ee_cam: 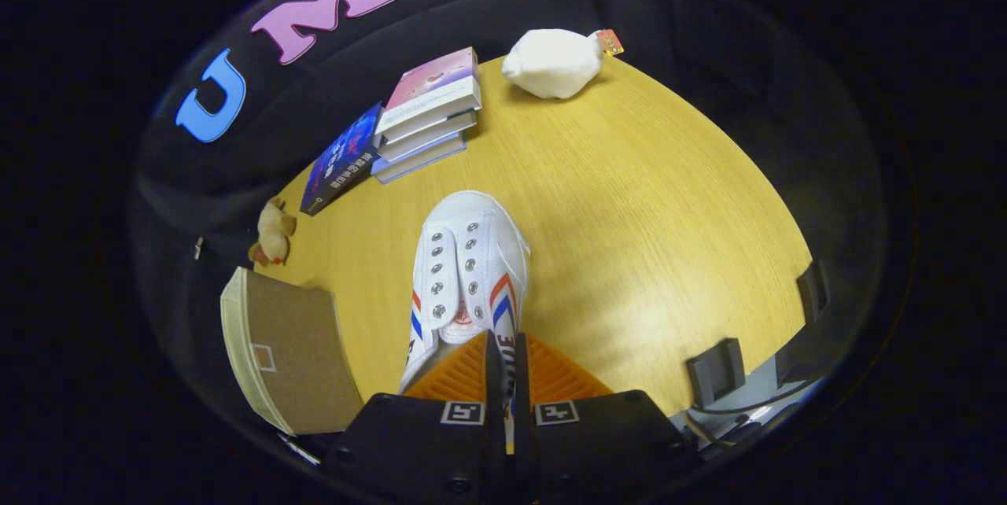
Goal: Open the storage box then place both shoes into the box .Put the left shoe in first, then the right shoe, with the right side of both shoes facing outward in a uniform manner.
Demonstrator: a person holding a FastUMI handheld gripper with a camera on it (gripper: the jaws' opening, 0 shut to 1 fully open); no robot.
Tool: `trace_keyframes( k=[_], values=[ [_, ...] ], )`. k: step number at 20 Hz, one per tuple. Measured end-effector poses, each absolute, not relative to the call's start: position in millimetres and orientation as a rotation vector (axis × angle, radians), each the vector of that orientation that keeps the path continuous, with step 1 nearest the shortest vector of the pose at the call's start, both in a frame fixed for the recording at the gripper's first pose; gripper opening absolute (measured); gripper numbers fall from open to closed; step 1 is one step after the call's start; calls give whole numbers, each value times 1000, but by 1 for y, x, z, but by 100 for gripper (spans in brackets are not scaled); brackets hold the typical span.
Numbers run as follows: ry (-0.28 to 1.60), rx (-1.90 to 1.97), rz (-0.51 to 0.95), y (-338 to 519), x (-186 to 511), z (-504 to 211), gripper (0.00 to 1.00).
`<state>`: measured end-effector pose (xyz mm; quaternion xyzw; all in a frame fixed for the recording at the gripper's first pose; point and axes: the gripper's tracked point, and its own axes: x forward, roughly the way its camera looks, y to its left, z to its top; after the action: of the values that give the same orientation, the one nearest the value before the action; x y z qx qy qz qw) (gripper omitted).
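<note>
The gripper point(507, 379) is clamped on the side wall of the shoe point(468, 277), fingers nearly together (toe pointing ahead over the surface point(629, 198)). The box point(287, 348) sits beside it.

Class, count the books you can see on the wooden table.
4: three stacked books beyond the shoe held in the gripper, and a blue book leaning against them.

White laceless shoe point(470, 269) pinched between fingers point(494, 379), toe pointing ahead.
</note>
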<state>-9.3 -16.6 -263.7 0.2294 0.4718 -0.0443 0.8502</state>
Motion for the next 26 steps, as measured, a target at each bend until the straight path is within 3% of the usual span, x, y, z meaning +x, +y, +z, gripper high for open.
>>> trace_keyframes(
  k=[9,17,26],
  values=[
    [849,483,24,86,-18,-153,8],
    [837,528,210,207,-22,-99,8],
    [959,475,333,308,-39,-137,8]
  ],
)
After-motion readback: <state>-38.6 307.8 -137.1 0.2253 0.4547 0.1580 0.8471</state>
